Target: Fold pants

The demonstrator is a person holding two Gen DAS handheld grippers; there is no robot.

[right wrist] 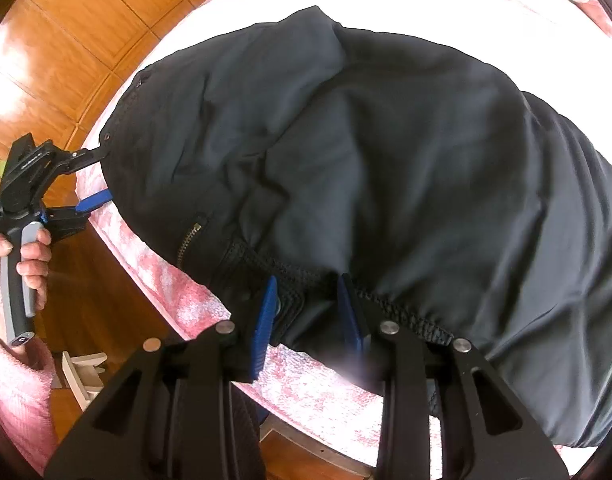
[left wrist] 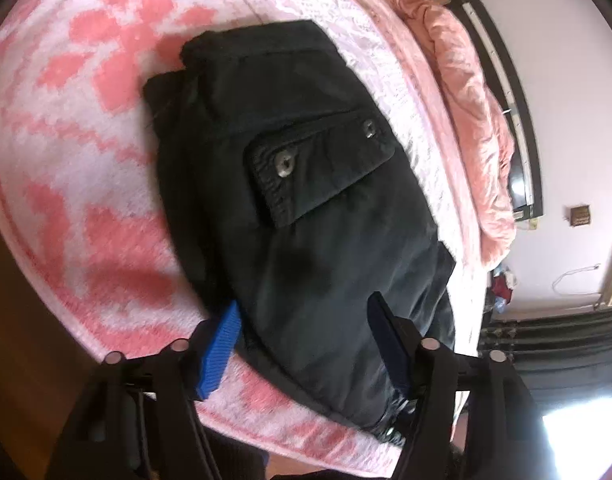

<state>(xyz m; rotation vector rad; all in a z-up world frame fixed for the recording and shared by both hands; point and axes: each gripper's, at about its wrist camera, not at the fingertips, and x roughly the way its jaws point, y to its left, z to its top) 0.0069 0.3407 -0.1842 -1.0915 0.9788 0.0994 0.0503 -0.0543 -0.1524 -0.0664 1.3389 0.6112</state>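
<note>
Black pants (left wrist: 306,200) with a flapped cargo pocket (left wrist: 317,168) lie bunched on a pink and white blanket (left wrist: 86,160) on a bed. In the left wrist view my left gripper (left wrist: 306,304) straddles the near end of the pants. Its blue pads (left wrist: 220,352) stand wide apart, and the fabric lies loose between them. The right wrist view shows that same left gripper (right wrist: 105,174) at the pants' left edge, held by a hand in a pink sleeve (right wrist: 22,392). My right gripper (right wrist: 307,280) is shut on the elastic waistband (right wrist: 306,300) of the pants (right wrist: 385,160), near a zipper (right wrist: 190,236).
A crumpled pink quilt (left wrist: 465,112) lies along the far side of the bed by a dark headboard (left wrist: 517,120). Wooden panelling (right wrist: 66,40) lies beyond the bed's edge. A dark curtain (left wrist: 565,344) and a bright window patch sit at the lower right.
</note>
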